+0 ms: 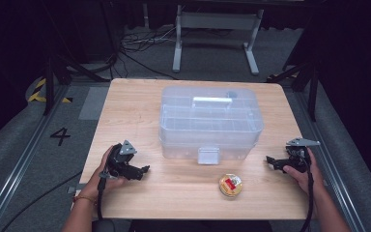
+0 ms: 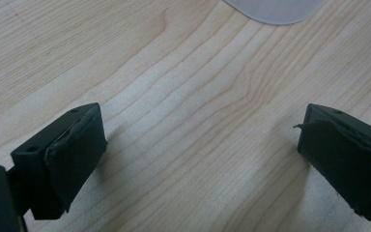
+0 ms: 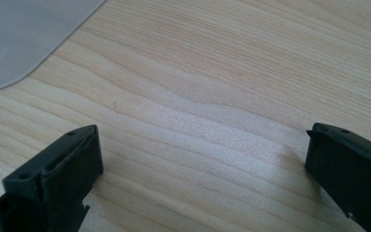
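Resting on the wooden table [image 1: 183, 193], two grippers sit low, one at each side. The left gripper [image 1: 144, 170] is at about 8 o'clock from the middle of the table, and its fingers [image 2: 72, 159] are wide apart with just bare wood between them. The right gripper [image 1: 270, 162] is at about 4 o'clock, its fingers [image 3: 58, 179] spread wide too, holding nothing. A big clear plastic box [image 1: 210, 121] with a lid stands in the middle, between the two hands. A small round tin [image 1: 230, 185] with a red and yellow top lies near the front edge at about 5 o'clock, well apart from both grippers.
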The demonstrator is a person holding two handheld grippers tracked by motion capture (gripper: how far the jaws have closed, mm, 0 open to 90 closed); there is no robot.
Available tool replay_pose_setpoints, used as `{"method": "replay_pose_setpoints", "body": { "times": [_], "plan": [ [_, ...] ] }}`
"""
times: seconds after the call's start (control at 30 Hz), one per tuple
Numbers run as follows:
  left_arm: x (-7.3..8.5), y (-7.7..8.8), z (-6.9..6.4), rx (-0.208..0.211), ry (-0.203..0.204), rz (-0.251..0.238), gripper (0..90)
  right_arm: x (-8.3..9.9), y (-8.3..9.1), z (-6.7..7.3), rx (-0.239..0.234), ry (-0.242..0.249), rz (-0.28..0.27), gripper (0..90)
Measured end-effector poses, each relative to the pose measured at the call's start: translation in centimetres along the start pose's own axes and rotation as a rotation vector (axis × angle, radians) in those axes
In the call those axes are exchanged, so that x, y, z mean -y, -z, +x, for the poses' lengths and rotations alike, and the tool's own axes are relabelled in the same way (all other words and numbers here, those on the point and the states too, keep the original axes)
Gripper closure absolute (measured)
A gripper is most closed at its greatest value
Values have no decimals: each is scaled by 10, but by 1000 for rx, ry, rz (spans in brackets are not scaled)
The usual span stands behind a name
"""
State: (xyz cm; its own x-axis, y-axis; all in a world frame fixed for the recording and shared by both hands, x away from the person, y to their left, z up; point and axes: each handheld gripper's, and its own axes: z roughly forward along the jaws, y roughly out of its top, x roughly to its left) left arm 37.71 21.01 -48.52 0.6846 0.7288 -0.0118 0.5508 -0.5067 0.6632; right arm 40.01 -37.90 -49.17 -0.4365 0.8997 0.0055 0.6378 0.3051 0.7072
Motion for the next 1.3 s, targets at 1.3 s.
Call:
{"method": "replay_pose_setpoints", "body": {
  "times": [1.3],
  "plan": [
    [2,1,3,17,-12,0,31,-5,32,7,-24,84,-73,215]
  ]
}}
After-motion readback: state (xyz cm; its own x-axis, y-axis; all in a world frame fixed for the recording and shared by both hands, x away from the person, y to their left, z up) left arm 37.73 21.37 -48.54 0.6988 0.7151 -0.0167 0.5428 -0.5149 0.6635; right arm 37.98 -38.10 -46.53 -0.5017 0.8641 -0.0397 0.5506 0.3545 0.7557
